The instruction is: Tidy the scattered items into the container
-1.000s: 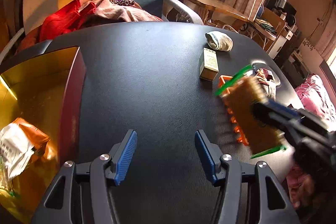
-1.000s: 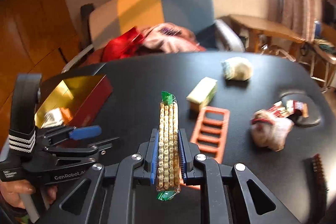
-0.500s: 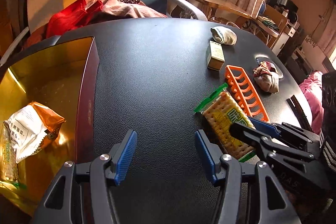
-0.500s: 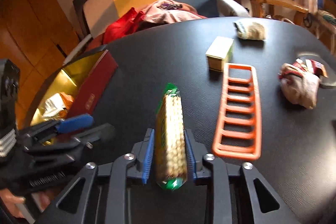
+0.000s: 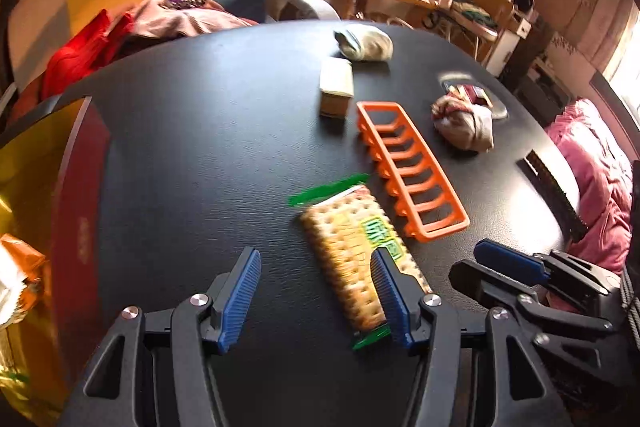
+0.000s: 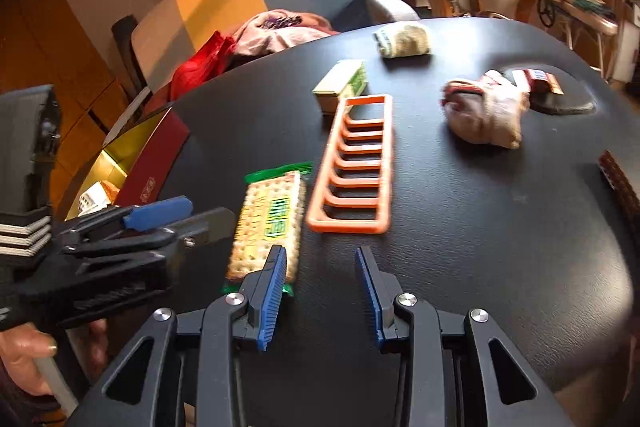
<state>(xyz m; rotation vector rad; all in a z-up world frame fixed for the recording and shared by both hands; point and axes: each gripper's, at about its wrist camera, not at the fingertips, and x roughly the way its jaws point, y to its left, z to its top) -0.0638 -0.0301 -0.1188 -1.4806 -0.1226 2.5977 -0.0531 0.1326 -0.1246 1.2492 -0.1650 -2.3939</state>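
A cracker packet (image 5: 352, 247) with green ends lies flat on the black table, also in the right wrist view (image 6: 270, 223). My left gripper (image 5: 316, 291) is open and empty, its right finger just over the packet's near end. My right gripper (image 6: 320, 291) is open and empty, just right of the packet. The red box with gold lining (image 5: 48, 163) sits at the left, holding an orange snack bag (image 5: 16, 275); it also shows in the right wrist view (image 6: 152, 159).
An orange plastic rack (image 5: 408, 179), a small green-yellow box (image 5: 337, 85), a rolled grey sock (image 5: 364, 45), a bundled cloth (image 5: 464, 123) and a dark brush (image 5: 552, 195) lie on the table. A chair with clothes (image 5: 160, 23) stands behind.
My right gripper lowered the cracker packet to the table, opened and let it go, then drew back to the right. My left gripper shifted toward the packet.
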